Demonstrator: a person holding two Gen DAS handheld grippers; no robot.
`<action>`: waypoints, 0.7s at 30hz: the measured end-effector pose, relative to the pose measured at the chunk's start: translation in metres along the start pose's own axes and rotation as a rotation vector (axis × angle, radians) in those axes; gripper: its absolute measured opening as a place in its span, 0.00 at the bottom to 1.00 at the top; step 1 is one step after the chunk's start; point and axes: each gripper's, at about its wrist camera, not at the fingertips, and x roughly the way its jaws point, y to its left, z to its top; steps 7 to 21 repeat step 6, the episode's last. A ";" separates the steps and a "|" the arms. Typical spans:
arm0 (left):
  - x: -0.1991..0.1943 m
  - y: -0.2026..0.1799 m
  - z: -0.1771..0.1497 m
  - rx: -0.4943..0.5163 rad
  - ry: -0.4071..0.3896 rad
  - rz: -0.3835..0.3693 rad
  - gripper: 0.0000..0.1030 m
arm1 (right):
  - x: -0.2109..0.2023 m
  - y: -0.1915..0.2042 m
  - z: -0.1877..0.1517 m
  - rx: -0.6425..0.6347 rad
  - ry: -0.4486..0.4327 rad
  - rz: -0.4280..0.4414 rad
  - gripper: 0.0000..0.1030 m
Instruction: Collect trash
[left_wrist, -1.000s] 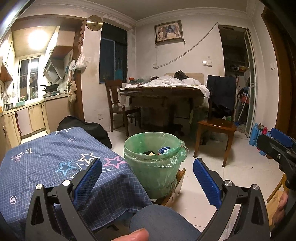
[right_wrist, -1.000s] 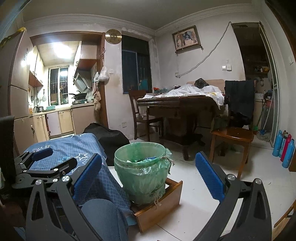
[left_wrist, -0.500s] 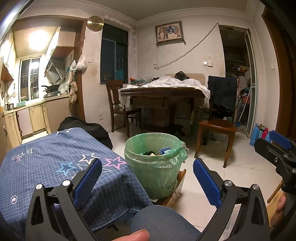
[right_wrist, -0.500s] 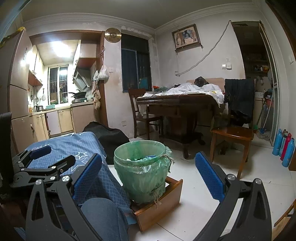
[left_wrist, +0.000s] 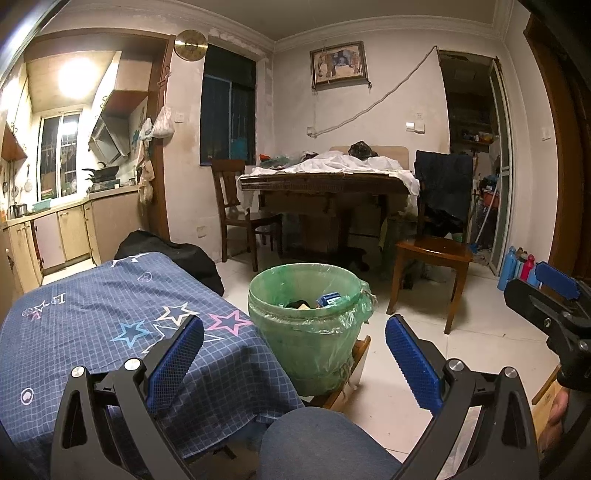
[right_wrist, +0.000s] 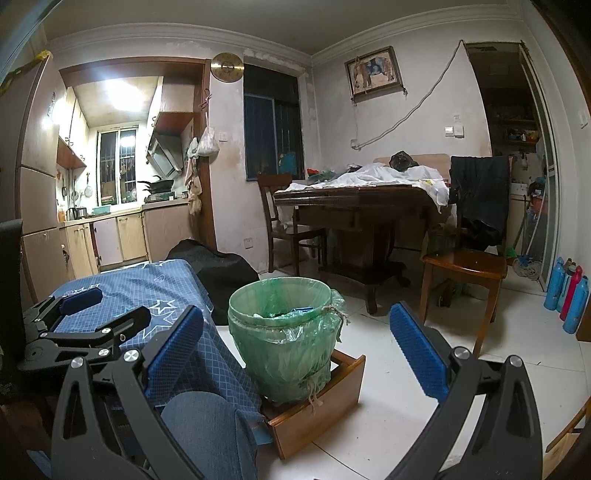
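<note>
**Green-lined bin ahead of two empty grippers**

Green liner covers the bin (left_wrist: 308, 325), which stands on a wooden box (right_wrist: 317, 406) beside the blue cloth (left_wrist: 110, 317). Left gripper (left_wrist: 293, 363) and right gripper (right_wrist: 295, 354) hold jaws wide, empty; the bin sits beyond and between them.

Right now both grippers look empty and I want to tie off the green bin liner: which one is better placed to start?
Probably the right gripper. Its open fingers frame the bin, and the liner knot faces that side. The left gripper, also open, hangs partly over the blue tablecloth.
</note>
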 end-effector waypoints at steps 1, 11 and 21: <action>0.003 0.001 -0.001 -0.002 0.011 0.012 0.95 | 0.001 -0.001 0.000 0.001 0.000 0.000 0.95; 0.006 -0.001 -0.001 -0.003 0.018 0.029 0.95 | 0.002 -0.002 0.000 -0.003 0.003 0.002 0.95; 0.006 -0.001 -0.001 -0.003 0.018 0.029 0.95 | 0.002 -0.002 0.000 -0.003 0.003 0.002 0.95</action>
